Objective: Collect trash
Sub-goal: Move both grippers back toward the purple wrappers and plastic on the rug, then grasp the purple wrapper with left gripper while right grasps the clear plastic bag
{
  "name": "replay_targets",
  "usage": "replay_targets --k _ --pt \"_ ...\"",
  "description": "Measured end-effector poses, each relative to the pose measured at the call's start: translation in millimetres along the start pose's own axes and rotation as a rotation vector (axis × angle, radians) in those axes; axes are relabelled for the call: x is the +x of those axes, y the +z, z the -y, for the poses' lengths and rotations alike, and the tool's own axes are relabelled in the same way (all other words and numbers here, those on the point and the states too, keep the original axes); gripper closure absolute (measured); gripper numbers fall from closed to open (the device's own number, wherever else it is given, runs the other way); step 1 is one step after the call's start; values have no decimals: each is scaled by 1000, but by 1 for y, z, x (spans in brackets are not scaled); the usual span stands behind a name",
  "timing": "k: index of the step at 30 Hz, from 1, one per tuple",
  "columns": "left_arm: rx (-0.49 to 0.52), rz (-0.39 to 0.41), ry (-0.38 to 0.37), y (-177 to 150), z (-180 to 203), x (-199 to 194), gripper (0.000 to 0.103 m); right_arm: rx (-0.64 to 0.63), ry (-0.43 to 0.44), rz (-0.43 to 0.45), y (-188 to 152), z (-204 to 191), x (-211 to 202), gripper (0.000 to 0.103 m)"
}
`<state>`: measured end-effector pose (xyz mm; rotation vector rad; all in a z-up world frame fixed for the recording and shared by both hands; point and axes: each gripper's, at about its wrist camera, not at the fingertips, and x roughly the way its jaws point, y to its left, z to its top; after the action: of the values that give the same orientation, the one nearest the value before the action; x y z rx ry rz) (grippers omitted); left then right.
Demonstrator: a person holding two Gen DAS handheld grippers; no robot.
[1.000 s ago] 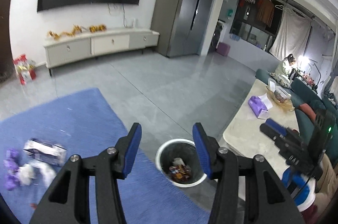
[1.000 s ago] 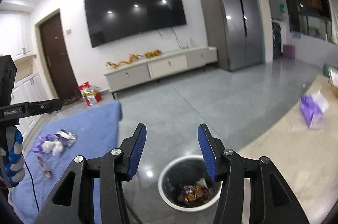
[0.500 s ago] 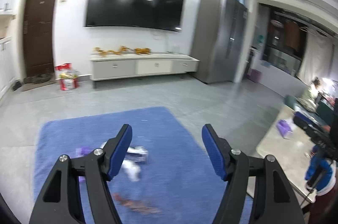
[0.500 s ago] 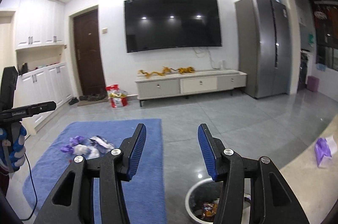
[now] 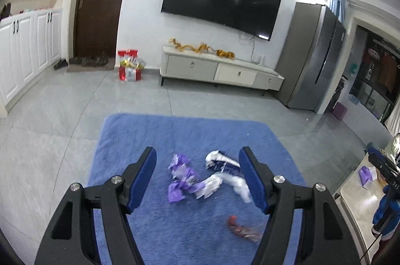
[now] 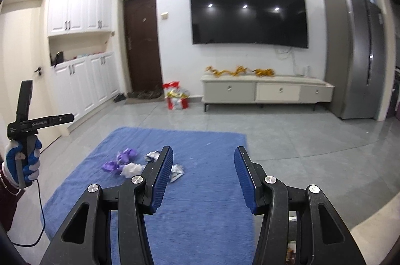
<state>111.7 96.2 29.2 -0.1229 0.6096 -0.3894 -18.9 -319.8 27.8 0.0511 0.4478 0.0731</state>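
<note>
A cluster of trash lies on the blue rug [image 5: 190, 135]: purple wrappers [image 5: 181, 180], a white and blue packet [image 5: 220, 162], white crumpled paper [image 5: 238, 183] and a red wrapper [image 5: 241, 230]. My left gripper [image 5: 197, 175] is open and empty, held above the rug facing the pile. My right gripper [image 6: 203, 172] is open and empty; the purple wrappers [image 6: 120, 161] and white paper [image 6: 131, 168] lie left of its left finger. The white bin's rim [image 6: 292, 220] just shows at the bottom between the right gripper's arms.
A low TV cabinet [image 6: 267, 91] stands under the wall TV [image 6: 248, 14], a grey fridge [image 6: 356, 54] to its right, a red bag [image 6: 176, 98] and dark door [image 6: 142, 42] to its left. A pale table [image 5: 360, 192] with a purple tissue pack [image 5: 365, 173] is at right.
Both grippers have swung left, away from the bin and the table, to face the rug. The trash pile has come into the middle of the left wrist view. Both stayed open.
</note>
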Motion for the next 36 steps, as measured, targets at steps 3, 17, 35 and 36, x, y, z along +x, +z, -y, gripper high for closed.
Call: replay_targets --k 3,17,35,36 --pt "-11 -53 -5 -10 -5 26 36 -4 43 -42 -2 -10 29 53" --pt "40 -260 4 -48 0 156 41 -24 210 -279 -43 -67 167 53" --pt "193 -296 -18 -72 26 199 88 11 301 -492 -96 -100 279 61" --pt "201 -296 -16 -72 28 198 89 16 303 -495 -98 -100 280 67"
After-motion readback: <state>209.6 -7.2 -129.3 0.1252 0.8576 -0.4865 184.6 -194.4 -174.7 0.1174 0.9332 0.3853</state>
